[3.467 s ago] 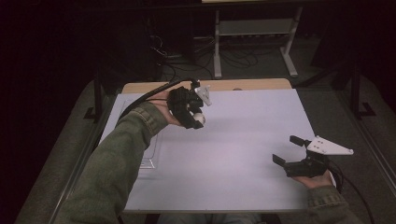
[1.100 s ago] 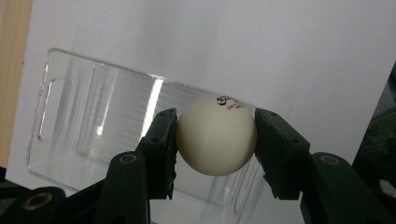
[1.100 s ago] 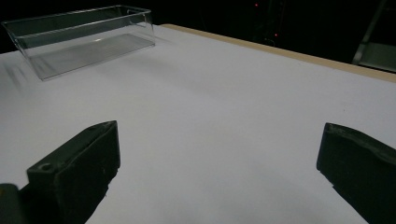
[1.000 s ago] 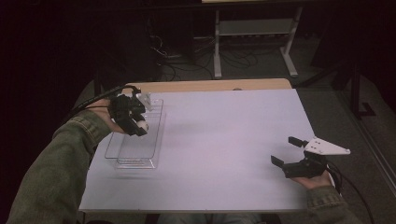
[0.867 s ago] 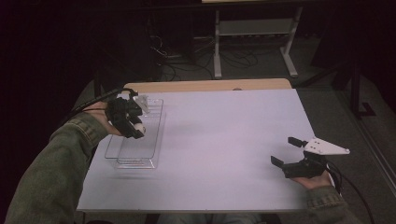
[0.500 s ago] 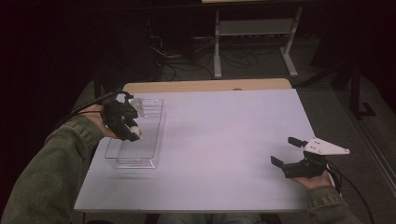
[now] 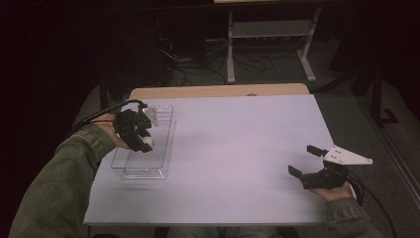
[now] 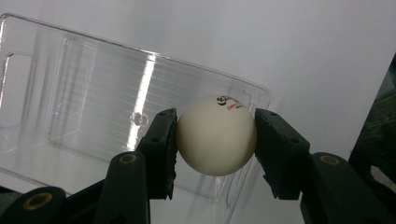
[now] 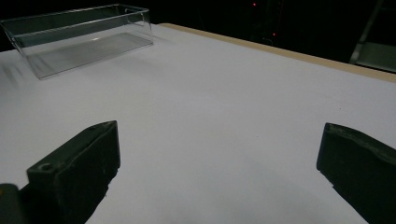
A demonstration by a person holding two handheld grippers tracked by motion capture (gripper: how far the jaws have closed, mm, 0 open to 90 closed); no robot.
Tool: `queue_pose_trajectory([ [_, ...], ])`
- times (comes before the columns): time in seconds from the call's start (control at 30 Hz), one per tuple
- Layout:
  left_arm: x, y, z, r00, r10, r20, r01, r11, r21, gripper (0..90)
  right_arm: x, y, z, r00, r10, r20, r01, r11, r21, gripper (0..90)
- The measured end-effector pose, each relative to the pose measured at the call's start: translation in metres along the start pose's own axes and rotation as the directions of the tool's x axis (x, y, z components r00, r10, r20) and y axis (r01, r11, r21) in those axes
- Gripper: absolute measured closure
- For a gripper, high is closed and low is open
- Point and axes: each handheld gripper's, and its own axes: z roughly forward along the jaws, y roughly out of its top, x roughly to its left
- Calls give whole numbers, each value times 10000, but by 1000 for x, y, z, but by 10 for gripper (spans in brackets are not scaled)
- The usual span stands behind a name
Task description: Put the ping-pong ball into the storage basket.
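Note:
A white ping-pong ball with small red and black print sits between the jaws of my left gripper, which is shut on it. The ball hangs over the clear plastic tray at the table's left side, seen from above in the left gripper view as a ribbed transparent tray. My right gripper rests low near the table's front right, open, with nothing between its jaws. In the right gripper view the tray stands far off at the upper left.
A white sheet covers the table, with a wooden strip along its far edge. Behind the table stand a metal rack and loose cables on a dark floor.
My left gripper carried the ball from the table's middle leftwards to over the tray, then lowered slightly. The right gripper stayed in place, open.

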Motion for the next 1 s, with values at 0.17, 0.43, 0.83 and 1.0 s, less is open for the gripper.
queue_pose_trajectory([
  [0.17,1,0,8,9999,-34,107,33,10000,90,508,0,0,0,10000,-31,-21,31,10000,11,0],
  [0.43,1,2,18,9997,43,229,-45,9999,105,508,1,0,-1,10000,-11,80,11,10000,-7,0],
  [0.83,1,-4,34,9992,-98,377,95,9999,61,508,1,0,0,10000,-35,41,34,10000,17,0],
  [1.0,2,-6,43,9991,-112,417,108,9999,115,508,1,0,0,10000,-47,49,46,10000,54,0],
])
